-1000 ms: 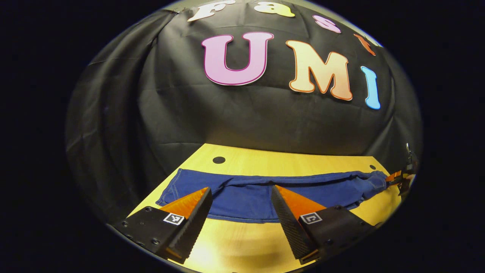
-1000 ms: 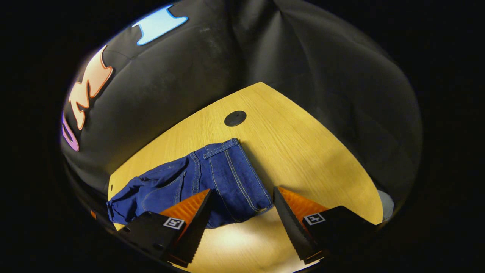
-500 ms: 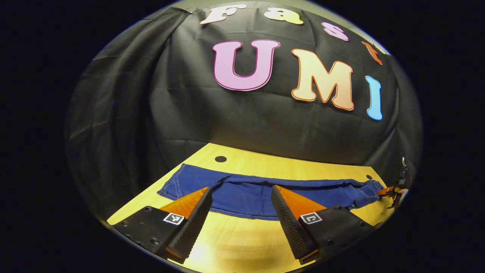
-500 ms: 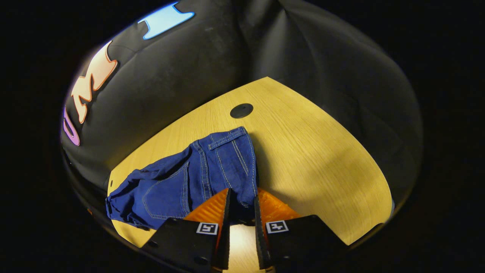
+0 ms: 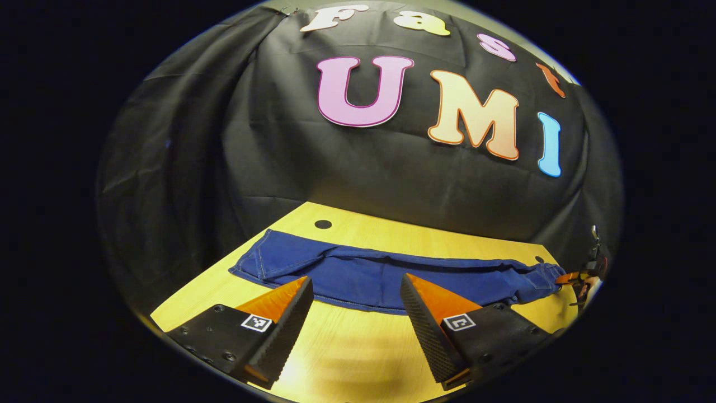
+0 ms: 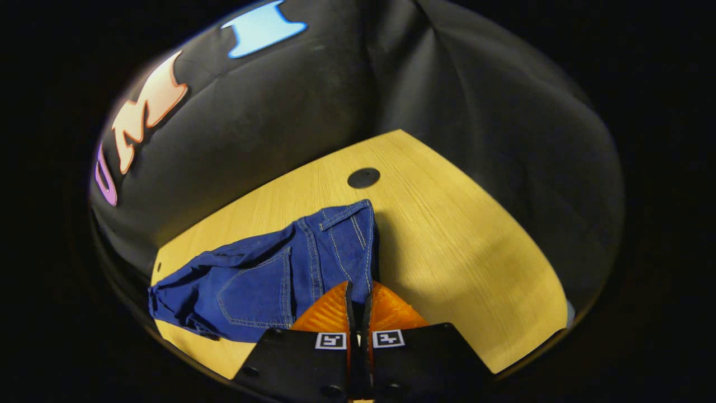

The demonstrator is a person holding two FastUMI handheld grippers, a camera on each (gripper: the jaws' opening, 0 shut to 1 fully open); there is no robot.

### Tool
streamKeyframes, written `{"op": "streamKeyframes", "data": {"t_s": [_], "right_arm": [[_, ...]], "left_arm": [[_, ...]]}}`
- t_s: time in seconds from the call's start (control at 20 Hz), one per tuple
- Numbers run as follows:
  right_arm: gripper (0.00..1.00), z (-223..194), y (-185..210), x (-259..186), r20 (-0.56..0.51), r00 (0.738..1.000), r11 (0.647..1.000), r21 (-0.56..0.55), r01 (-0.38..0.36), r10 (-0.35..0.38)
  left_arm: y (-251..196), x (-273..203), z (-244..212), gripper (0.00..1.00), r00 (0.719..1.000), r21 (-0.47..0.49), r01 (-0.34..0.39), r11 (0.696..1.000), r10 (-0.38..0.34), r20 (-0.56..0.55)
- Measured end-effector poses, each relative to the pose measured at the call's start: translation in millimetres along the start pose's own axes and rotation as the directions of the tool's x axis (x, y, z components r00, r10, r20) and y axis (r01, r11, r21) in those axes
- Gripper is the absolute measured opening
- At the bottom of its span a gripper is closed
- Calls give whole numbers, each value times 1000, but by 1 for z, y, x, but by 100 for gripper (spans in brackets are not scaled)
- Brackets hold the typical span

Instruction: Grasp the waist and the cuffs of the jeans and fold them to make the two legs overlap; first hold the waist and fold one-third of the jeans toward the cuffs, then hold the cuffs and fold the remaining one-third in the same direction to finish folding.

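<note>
Jeans (image 6: 268,274), blue stitched denim, right claw (image 6: 358,313) pinching waist hem

Bare surface (image 5: 347,358) lies open between the left gripper (image 5: 358,313) and the near hem of the jeans (image 5: 391,277); the jeans span the surface's width; bare wood also runs right of the waist (image 6: 335,240); the cloth wall (image 5: 279,168) closes the far edge.

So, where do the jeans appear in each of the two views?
Left gripper view: the jeans lie stretched across the table, just beyond the open jaws of the left gripper.
Right gripper view: they lie lower left of centre, waist edge pinched by the right gripper.
Shared landmark: the dark round hole beside the waist.
</note>
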State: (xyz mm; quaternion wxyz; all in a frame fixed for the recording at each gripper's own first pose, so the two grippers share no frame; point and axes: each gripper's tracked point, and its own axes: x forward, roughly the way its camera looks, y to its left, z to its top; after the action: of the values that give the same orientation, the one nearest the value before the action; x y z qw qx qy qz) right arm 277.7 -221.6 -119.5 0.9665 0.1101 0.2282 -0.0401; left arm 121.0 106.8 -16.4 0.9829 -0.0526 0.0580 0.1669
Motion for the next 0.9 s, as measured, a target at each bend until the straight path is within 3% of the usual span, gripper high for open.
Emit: {"op": "streamKeyframes", "data": {"t_s": [0.25, 0.5, 0.7, 0.9], "right_arm": [[3, 40, 29, -53, 138, 990, 996, -88, 11, 1], [3, 67, 77, -104, 239, 964, 984, -160, -77, 114], [2, 53, 102, -117, 219, 946, 955, -230, -189, 240], [2, 45, 82, -141, 151, 922, 903, -308, -299, 356]], "left_arm": [[23, 13, -13, 95, 997, 33, 44, 999, -42, -63], [38, 23, -16, 95, 990, 26, 119, 993, -117, -85], [49, 27, -18, 95, 983, 22, 158, 987, -155, -99], [60, 28, -19, 95, 980, 25, 173, 985, -170, -104]]}}
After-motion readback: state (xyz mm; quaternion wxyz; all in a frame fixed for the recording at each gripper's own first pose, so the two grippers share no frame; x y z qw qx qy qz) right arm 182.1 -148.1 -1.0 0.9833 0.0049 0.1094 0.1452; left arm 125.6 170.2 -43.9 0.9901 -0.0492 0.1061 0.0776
